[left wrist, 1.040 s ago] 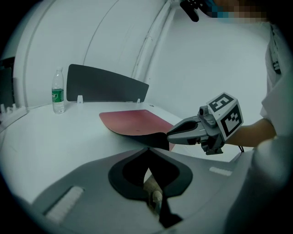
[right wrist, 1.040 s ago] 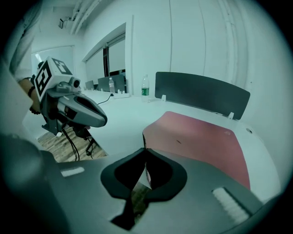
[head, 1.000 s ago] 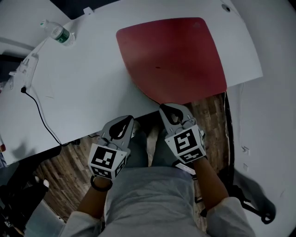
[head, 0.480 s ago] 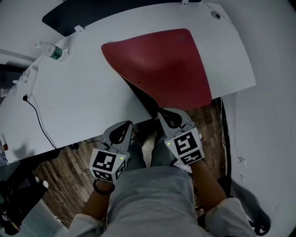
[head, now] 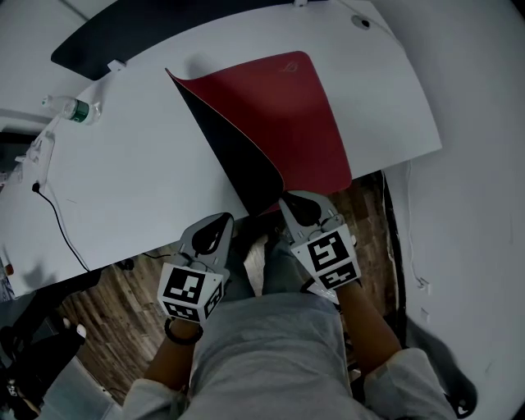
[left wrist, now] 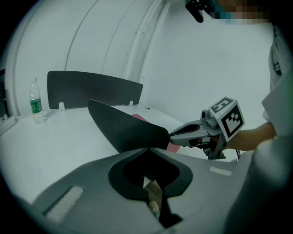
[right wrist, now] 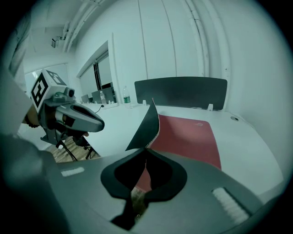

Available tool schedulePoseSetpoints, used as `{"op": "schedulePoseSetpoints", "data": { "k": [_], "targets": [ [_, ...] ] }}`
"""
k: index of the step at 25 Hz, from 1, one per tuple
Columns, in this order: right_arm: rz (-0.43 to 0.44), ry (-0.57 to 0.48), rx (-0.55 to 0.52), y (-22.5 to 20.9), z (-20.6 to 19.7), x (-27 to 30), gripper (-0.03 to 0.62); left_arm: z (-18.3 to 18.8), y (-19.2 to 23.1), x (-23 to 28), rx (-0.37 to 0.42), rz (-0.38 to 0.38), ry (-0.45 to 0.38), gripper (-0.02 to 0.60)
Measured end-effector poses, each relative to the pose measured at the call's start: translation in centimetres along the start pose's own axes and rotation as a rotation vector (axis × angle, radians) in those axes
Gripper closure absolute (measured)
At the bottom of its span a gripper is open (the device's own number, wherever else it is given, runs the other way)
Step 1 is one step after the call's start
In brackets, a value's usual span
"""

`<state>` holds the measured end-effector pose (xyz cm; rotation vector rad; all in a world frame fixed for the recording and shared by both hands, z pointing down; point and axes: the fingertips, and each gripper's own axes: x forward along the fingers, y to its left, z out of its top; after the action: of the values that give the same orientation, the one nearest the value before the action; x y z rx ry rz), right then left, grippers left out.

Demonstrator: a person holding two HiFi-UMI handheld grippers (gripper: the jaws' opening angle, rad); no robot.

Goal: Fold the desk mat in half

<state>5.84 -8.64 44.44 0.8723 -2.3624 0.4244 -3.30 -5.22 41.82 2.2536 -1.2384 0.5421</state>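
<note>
The desk mat [head: 299, 107] is red on top and black underneath, lying on the white desk [head: 139, 180]. Its near left part is lifted, and the black underside [head: 234, 156] faces me as a steep flap. My right gripper [head: 286, 198] is shut on the mat's near corner at the desk's front edge. In the right gripper view the flap [right wrist: 147, 125] rises straight out of the closed right gripper [right wrist: 146, 149]. My left gripper [head: 223, 219] hangs just below the desk edge, shut and holding nothing; its left gripper view shows the flap [left wrist: 123, 130] and the right gripper [left wrist: 170, 134].
A water bottle [head: 72, 109] stands at the desk's far left, with a black cable [head: 57, 220] running toward the front edge. A dark panel [head: 123, 33] lines the desk's back. A round grommet [head: 362, 22] sits at the far right corner. Wood floor [head: 107, 287] lies below.
The mat's near left side has risen from flat to a steep flap, exposing the black underside. The right gripper stays on the near corner. The left gripper has barely moved.
</note>
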Motion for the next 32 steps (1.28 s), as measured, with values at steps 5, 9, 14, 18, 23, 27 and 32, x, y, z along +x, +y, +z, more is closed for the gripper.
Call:
{"op": "schedulePoseSetpoints", "data": {
  "k": [5,9,14,18,23,27,32],
  "targets": [
    [-0.009,0.011,0.012,-2.1,-1.1,-0.8,0.579,0.4,-1.5,1.8,0.023,-0.009,0.012,0.561],
    [-0.023,0.024,0.031,-3.7,-2.3,-1.4,0.579,0.5,-2.5,3.0,0.024,-0.019,0.02,0.561],
    [-0.038,0.044,0.063,-5.5,-4.3,-2.1,0.579,0.4,-3.4,4.3,0.017,-0.029,0.036,0.561],
    [-0.064,0.068,0.097,-7.1,-6.4,-2.5,0.579,0.1,-4.2,5.0,0.022,-0.035,0.049,0.561],
    [-0.101,0.076,0.144,-9.1,-8.1,-3.0,0.579,-0.2,-5.0,5.8,0.034,-0.046,0.068,0.561],
    [-0.114,0.077,0.159,-10.2,-8.8,-3.2,0.579,-0.6,-5.7,6.5,0.037,-0.056,0.084,0.561],
    [-0.124,0.076,0.174,-11.3,-9.5,-3.8,0.579,-0.4,-6.6,7.5,0.045,-0.066,0.095,0.561]
  ]
}}
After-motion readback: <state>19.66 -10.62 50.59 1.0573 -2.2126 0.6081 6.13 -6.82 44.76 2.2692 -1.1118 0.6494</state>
